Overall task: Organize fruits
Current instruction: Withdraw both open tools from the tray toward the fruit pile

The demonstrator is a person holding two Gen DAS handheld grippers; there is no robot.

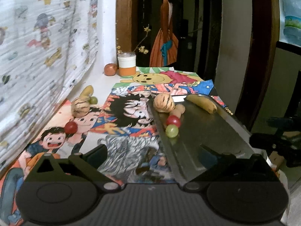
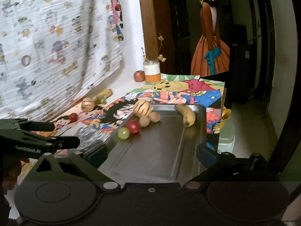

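Left tongs: your left gripper hangs low over the cartoon-print table cover, fingers spread wide with nothing between them; from the right wrist camera it shows at the left edge, beside the tray.
Right tongs: your right gripper sits over the near end of the metal tray, fingers spread apart and holding nothing.
Tray: it lies on the right side of the table, long side running away from you, its right rim near the table edge.
Fruit in the tray: a striped melon sits at the far left corner; two small brown fruits touch each other just beside it; a red grape and a green grape lie touching along the left rim; a banana lies at the far right corner.
Fruit on the table cover: a second striped melon rests near the curtain, with a second green grape and a yellow fruit just behind it; I cannot tell what the yellow one is. A second red grape lies nearer to you, apart from them.
Far corner: a round reddish fruit sits just beside a white-and-orange jar holding dried twigs.
Left wall: a curtain with cartoon prints hangs down to the table.
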